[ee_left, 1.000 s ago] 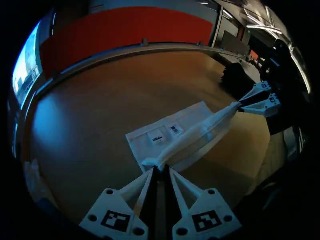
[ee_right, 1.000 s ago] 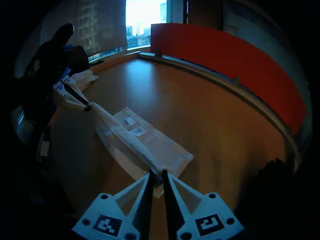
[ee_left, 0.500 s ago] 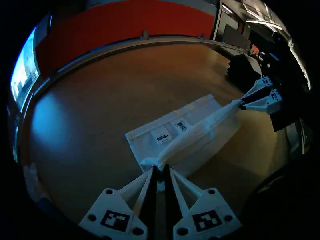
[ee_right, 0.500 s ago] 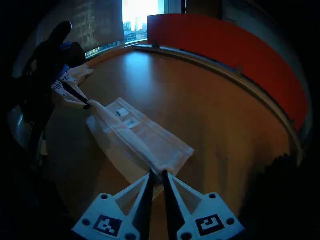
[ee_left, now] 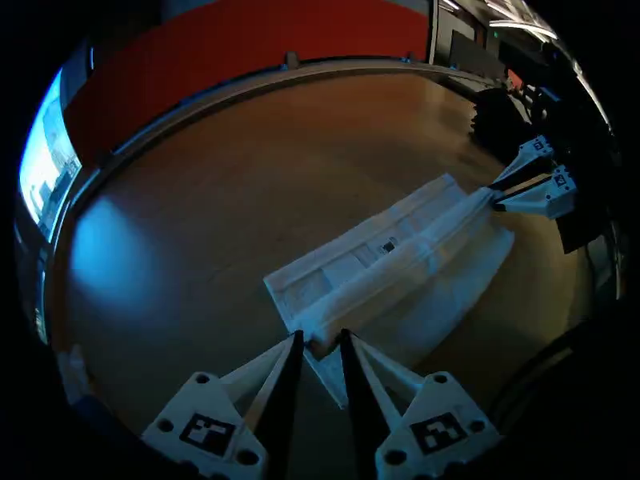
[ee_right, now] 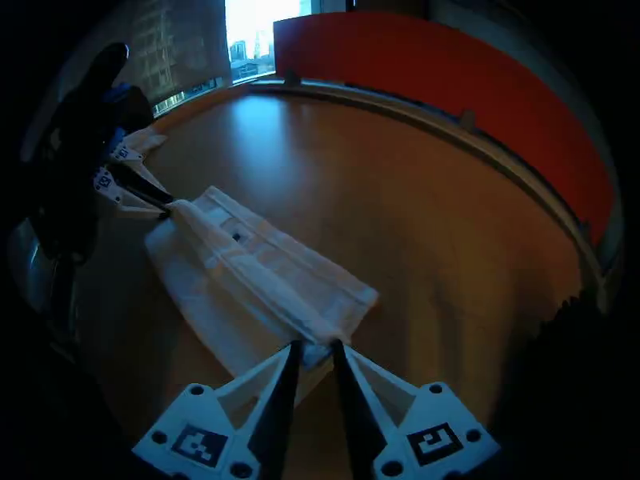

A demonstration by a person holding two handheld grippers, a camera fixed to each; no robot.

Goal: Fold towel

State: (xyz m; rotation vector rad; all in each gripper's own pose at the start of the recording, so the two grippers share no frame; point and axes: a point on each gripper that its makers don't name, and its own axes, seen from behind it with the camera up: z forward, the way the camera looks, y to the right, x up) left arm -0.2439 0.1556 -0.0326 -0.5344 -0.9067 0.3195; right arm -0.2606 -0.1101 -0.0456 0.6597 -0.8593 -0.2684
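A white towel (ee_left: 384,264) (ee_right: 256,272) lies lengthwise on the wooden table (ee_left: 200,200) (ee_right: 400,184), one long side folded over the other into a raised ridge. At its near corner my left gripper (ee_left: 318,352) has its fingers slightly apart, the corner lying between them. In the right gripper view, the left gripper (ee_right: 164,206) sits at the towel's far end. At the opposite corner my right gripper (ee_right: 314,356) likewise has parted fingers around the cloth. In the left gripper view, the right gripper (ee_left: 496,198) is at the far end.
A red partition (ee_left: 240,48) (ee_right: 480,80) runs along the table's far curved edge, beside a bright window (ee_right: 256,32). A dark-clothed person (ee_right: 80,144) holds both grippers. More pale cloth (ee_right: 148,140) lies near the table's edge behind the left gripper.
Both grippers carried the lifted towel edge across and down, so the towel now lies flatter. The gap between each gripper's fingers has widened.
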